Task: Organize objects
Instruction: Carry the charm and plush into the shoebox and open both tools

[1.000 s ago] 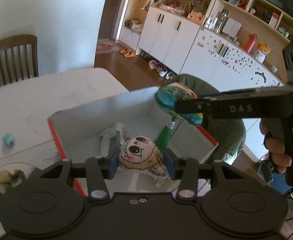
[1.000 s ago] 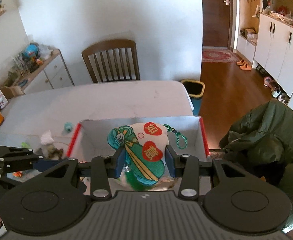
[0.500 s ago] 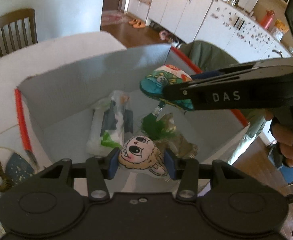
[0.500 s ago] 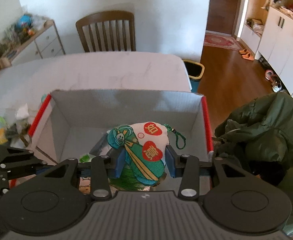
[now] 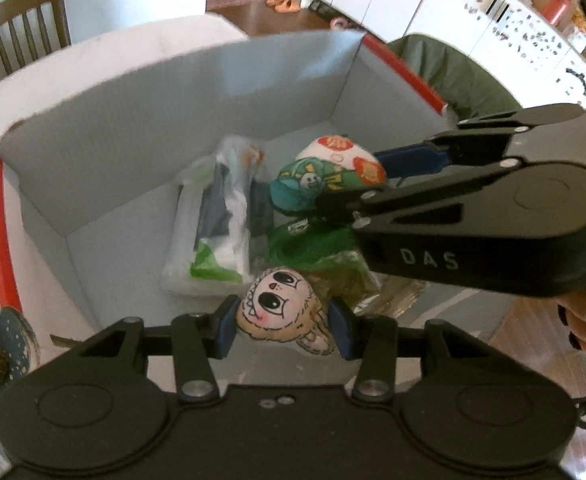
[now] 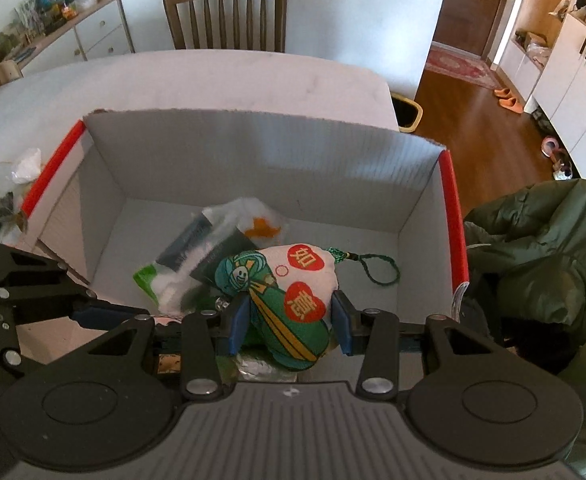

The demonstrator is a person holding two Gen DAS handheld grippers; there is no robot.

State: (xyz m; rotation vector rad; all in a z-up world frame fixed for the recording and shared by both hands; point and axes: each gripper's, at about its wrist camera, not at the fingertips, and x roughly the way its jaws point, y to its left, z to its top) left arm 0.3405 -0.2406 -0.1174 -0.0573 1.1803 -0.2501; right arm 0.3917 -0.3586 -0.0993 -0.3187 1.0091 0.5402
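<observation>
A grey cardboard box (image 5: 141, 92) (image 6: 253, 148) with red-taped edges stands open on the white table. My left gripper (image 5: 283, 326) is shut on a flat cartoon-face plush (image 5: 283, 312), held low inside the box. My right gripper (image 6: 289, 320) is shut on a green and white embroidered sachet (image 6: 285, 292) (image 5: 325, 176) with red hearts and a green cord loop (image 6: 377, 270), also inside the box. On the box floor lie a clear plastic packet (image 5: 217, 216) (image 6: 209, 248) and a green tassel (image 5: 309, 246) over crinkled foil.
A wooden chair (image 6: 225, 12) stands beyond the table. A green jacket (image 6: 541, 264) lies right of the box. Small clutter (image 6: 9, 196) sits on the table left of the box, with a dark spotted item (image 5: 11, 336) near my left gripper. A person's hand (image 5: 581, 316) holds the right gripper.
Both grippers have dropped from above the box rim down into it, each still holding its item. The sachet now hangs close over the packet and tassel.
</observation>
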